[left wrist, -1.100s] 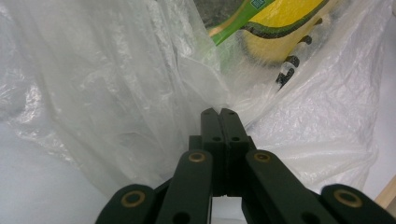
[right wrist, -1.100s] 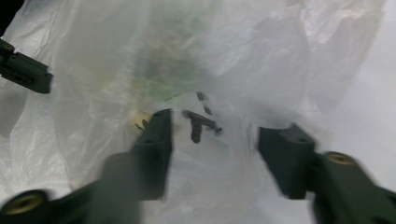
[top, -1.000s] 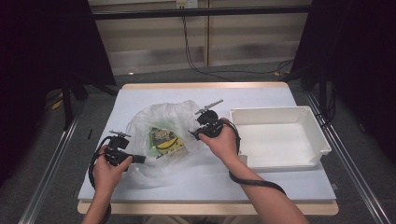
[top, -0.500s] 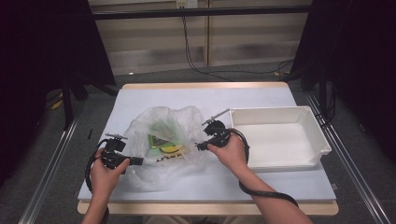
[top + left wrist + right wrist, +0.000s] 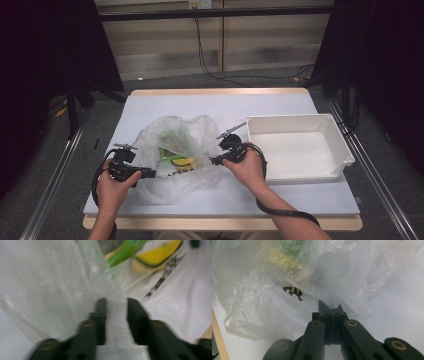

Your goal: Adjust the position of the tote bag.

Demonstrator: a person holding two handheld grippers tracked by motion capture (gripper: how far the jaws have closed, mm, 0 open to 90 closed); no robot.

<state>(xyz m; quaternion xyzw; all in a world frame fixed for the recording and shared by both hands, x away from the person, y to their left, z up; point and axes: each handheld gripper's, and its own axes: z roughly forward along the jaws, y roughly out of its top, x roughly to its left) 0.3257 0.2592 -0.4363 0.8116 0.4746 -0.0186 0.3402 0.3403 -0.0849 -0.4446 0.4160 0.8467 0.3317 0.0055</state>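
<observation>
A crumpled clear plastic bag (image 5: 187, 131) lies on the left half of the white table (image 5: 215, 102). Green and yellow packets (image 5: 175, 159) show through its film. My right gripper (image 5: 213, 161) is at the bag's right edge. In the right gripper view its jaws are shut (image 5: 330, 307), pinching a fold of the bag (image 5: 337, 270). My left gripper (image 5: 151, 173) sits at the bag's near left edge. In the blurred left gripper view its jaws (image 5: 116, 302) stand apart, with bag film (image 5: 50, 290) between and under them and the yellow packet (image 5: 157, 255) farther off.
A white, empty rectangular tray (image 5: 300, 120) stands at the right, just beyond my right hand. The table's wooden front edge (image 5: 225, 222) is close to both hands. Metal rails run along the floor on both sides.
My right gripper has come down and toward the person, bringing the bag's right side with it, so the bag now lies lower and flatter. The left hand has barely moved.
</observation>
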